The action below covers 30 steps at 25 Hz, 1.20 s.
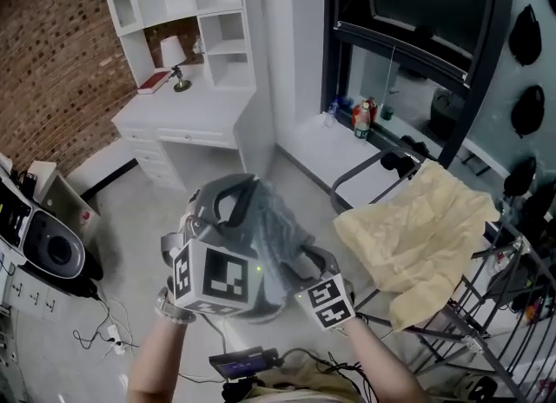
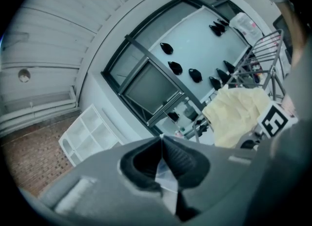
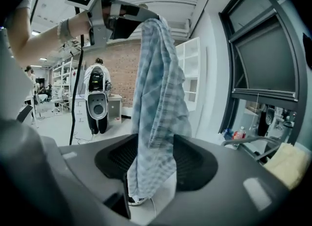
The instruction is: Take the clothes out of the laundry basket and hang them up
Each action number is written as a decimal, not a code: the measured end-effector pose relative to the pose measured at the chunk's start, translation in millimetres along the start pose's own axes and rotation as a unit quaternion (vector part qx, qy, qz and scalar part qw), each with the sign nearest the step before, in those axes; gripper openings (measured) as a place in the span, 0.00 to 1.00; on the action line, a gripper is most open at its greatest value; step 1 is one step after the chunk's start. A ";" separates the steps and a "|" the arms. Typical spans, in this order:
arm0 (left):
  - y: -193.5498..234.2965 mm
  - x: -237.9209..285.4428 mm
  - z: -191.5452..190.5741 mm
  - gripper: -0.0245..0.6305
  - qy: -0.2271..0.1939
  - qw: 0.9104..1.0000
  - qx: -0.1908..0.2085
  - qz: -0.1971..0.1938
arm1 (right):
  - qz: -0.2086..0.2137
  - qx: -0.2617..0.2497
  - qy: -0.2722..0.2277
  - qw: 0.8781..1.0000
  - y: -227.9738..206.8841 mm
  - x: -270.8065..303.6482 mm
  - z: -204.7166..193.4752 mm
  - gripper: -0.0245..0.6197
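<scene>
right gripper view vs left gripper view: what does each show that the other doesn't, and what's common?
Right gripper view only: the checked cloth at full length, hanging from the shut left gripper and passing between the open jaws of the right gripper; also a black-and-white machine on the floor.
Left gripper view only: the right gripper's marker cube, and a close look at the left jaws pinching a pale sliver of cloth.
Both: the yellow cloth, the white shelf unit, the brick wall and the dark window frame.
</scene>
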State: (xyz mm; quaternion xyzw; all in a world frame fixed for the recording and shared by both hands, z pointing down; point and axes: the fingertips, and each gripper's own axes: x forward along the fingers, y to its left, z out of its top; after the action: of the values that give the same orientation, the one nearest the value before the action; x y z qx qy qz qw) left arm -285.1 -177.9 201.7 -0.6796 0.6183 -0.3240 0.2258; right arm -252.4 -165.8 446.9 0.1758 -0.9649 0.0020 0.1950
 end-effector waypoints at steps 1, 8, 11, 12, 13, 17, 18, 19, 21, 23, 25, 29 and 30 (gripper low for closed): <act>-0.3 -1.5 1.7 0.04 -0.003 1.000 0.003 -0.001 | -0.004 0.001 0.002 1.000 -1.3 0.4 -1.1 0.37; 10.6 -16.6 -22.7 0.05 -0.001 1.000 -0.009 -0.001 | -0.054 -0.020 0.036 0.998 -8.6 -15.0 -4.3 0.14; 2.6 -18.2 -39.0 0.05 0.009 1.000 -0.011 -0.010 | -0.096 -0.020 0.046 0.994 -24.4 -32.8 -9.3 0.11; -0.8 -19.2 -45.4 0.05 0.011 1.000 -0.014 -0.013 | -0.112 -0.017 0.044 0.993 -29.6 -40.5 -10.4 0.10; -4.1 -20.9 -52.4 0.05 0.012 1.000 -0.018 -0.018 | -0.130 -0.013 0.042 0.991 -34.1 -48.7 -11.0 0.10; -21.8 -28.6 -73.8 0.04 0.000 0.998 -0.028 -0.048 | -0.207 0.005 0.037 0.978 -43.3 -91.1 -13.7 0.09; -27.8 -29.9 -75.6 0.05 -0.005 0.998 -0.029 -0.058 | -0.225 0.008 0.038 0.974 -44.2 -103.7 -14.2 0.09; -34.1 -31.3 -76.2 0.04 -0.010 0.997 -0.029 -0.068 | -0.242 0.009 0.038 0.970 -44.9 -116.8 -13.9 0.09; -47.8 -33.9 -73.8 0.05 -0.021 0.996 -0.029 -0.086 | -0.273 0.011 0.041 0.961 -45.5 -144.1 -12.6 0.09; -63.9 -35.5 -64.2 0.04 -0.036 0.993 -0.025 -0.107 | -0.307 0.018 0.043 0.951 -44.1 -174.3 -13.0 0.09; -82.0 -35.6 -48.3 0.04 -0.060 0.989 -0.017 -0.132 | -0.348 0.023 0.048 0.936 -41.5 -207.4 -15.9 0.09; -123.9 -37.0 -11.6 0.04 -0.117 0.975 -0.011 -0.189 | -0.436 0.036 0.059 0.897 -32.8 -277.0 -26.2 0.09; -135.0 -38.5 -2.8 0.04 -0.130 0.971 -0.011 -0.201 | -0.452 0.041 0.061 0.889 -29.8 -293.5 -30.0 0.09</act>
State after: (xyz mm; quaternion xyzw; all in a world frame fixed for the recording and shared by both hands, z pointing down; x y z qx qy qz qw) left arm -194.4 -121.7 292.9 -0.8287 0.4375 -0.2651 0.2270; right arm 22.1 -92.2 362.0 0.6002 -0.7663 -0.0365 0.2263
